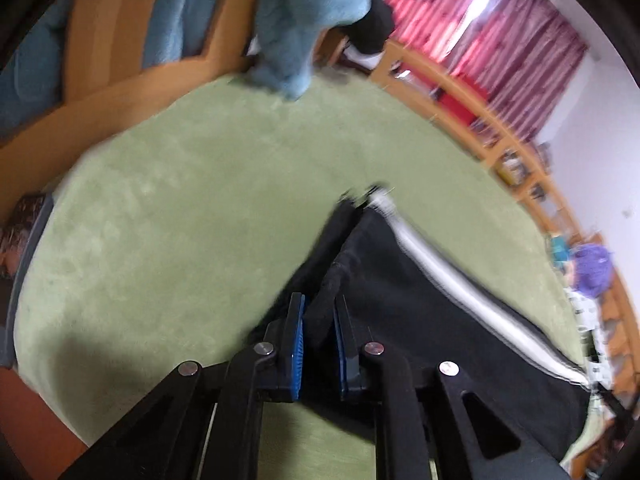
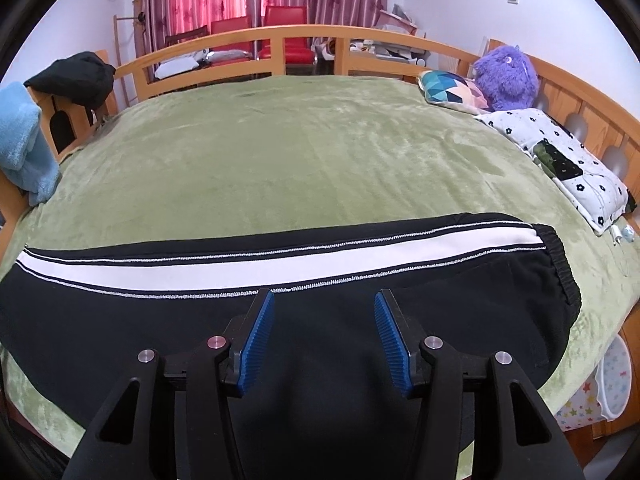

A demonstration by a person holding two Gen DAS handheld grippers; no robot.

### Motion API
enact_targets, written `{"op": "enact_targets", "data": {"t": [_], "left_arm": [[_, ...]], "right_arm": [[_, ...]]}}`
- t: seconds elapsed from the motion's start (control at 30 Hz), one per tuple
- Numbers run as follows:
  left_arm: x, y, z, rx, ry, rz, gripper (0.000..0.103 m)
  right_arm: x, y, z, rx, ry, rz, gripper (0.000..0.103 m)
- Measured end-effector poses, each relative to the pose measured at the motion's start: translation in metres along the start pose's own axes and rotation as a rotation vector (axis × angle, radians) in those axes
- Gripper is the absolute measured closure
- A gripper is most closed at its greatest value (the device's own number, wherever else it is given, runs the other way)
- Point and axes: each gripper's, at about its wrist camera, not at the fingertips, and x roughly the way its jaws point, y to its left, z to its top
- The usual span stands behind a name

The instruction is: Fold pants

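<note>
Black pants point(image 2: 360, 340) with a white side stripe lie lengthwise across the near part of a green bed cover point(image 2: 304, 152), waistband at the right. My right gripper point(image 2: 324, 304) is open and empty, hovering over the pants' middle. In the left wrist view my left gripper point(image 1: 320, 312) is shut on a fold of the black pants point(image 1: 392, 280) near the leg end. That view is motion-blurred.
A wooden bed rail point(image 2: 280, 40) runs round the bed. A blue towel point(image 2: 20, 140) and a black garment point(image 2: 76, 76) hang at the left. Pillows point(image 2: 560, 152) and a purple plush toy point(image 2: 506, 76) lie at the right. A white bin point(image 2: 612, 380) stands beside the bed.
</note>
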Motion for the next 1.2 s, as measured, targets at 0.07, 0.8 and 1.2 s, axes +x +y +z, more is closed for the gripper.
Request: {"op": "enact_targets", "data": {"t": [0.07, 0.8, 1.2], "left_arm": [[0.019, 0.003, -0.007, -0.004, 0.067, 0.051, 0.09], [0.031, -0.178, -0.095, 0.318, 0.33, -0.194, 0.049], [-0.034, -0.112, -0.098, 0.195, 0.212, -0.119, 0.043]], "right_arm": [[0.002, 0.004, -0.001, -0.018, 0.007, 0.006, 0.051], [0.004, 0.046, -0.099, -0.043, 0.13, 0.265, 0.048], [-0.019, -0.041, -0.133, 0.165, 0.161, 0.196, 0.04]]}}
